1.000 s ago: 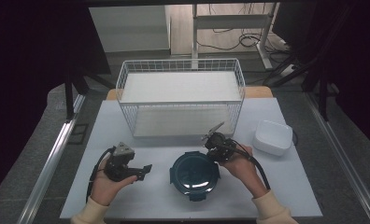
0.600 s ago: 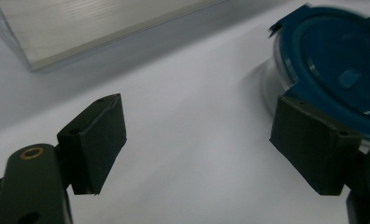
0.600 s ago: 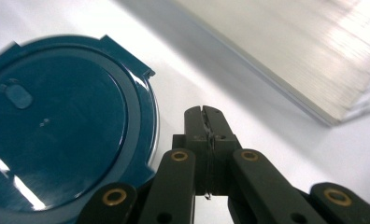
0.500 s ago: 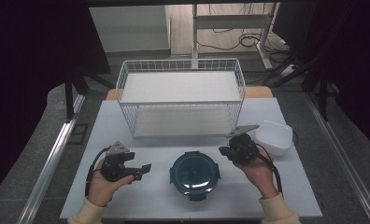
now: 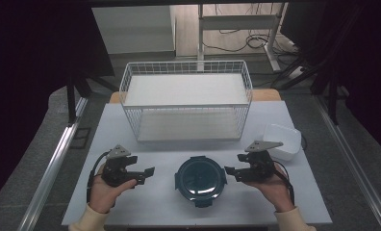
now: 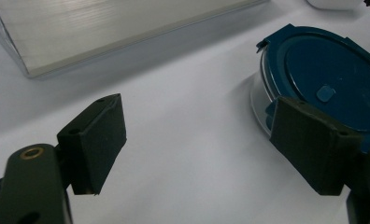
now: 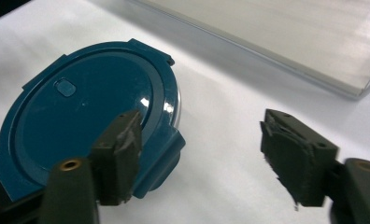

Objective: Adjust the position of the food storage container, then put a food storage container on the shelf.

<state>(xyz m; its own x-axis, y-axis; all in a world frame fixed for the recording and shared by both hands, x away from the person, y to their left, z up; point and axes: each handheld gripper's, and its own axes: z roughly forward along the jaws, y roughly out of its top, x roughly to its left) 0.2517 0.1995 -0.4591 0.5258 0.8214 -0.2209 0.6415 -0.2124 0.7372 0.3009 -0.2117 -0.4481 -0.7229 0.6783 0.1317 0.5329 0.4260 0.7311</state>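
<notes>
Right hand-held gripper (image 5: 231,172) lower, beside container (image 5: 200,177)

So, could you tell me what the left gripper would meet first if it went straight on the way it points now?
Most likely the round blue-lidded container: the left gripper points rightward at it with open jaws, bare table between. Height is hard to judge.

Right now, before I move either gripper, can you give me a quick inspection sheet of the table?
Surface: white table, bare at the front.
Job's things: round blue-lidded container at front centre, lid on; wire basket behind it, nothing seen inside.
Clutter: white bowl at right.
Grippers: left gripper and right gripper open, flanking the container, apart from it.
Cables: one trails from each gripper.
Surroundings: dark floor, metal frame behind.
</notes>
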